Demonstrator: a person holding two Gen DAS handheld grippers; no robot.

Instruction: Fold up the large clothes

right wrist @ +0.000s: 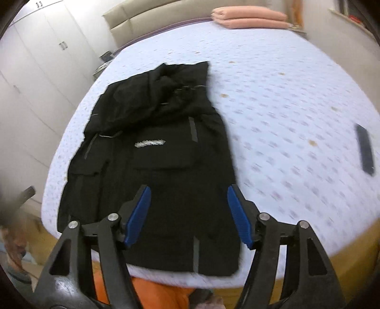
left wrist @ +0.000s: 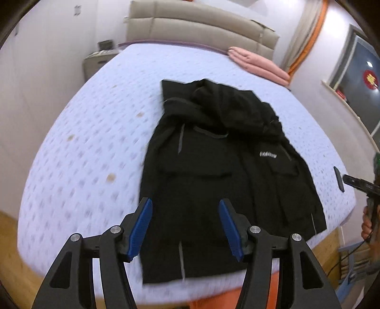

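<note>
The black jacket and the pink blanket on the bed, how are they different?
The black jacket is spread out long and flat near the foot; the pink blanket is folded into a neat stack by the headboard. The jacket looks much bigger and has pockets; the blanket is plain. Both lie on the bed.

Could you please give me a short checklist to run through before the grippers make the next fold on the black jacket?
1. Left gripper open and holding nothing: ok.
2. Right gripper open and holding nothing: ok.
3. Black jacket lying wholly on the bed: ok, though its hem sits close to the near edge.
4. Jacket smoothed flat: not ok, the hood end is bunched up.
5. Fold area free of other things: ok, the dark phone-like object and the pink folded bedding lie apart from the jacket.
6. Sleeves tucked in evenly: cannot tell.
</note>
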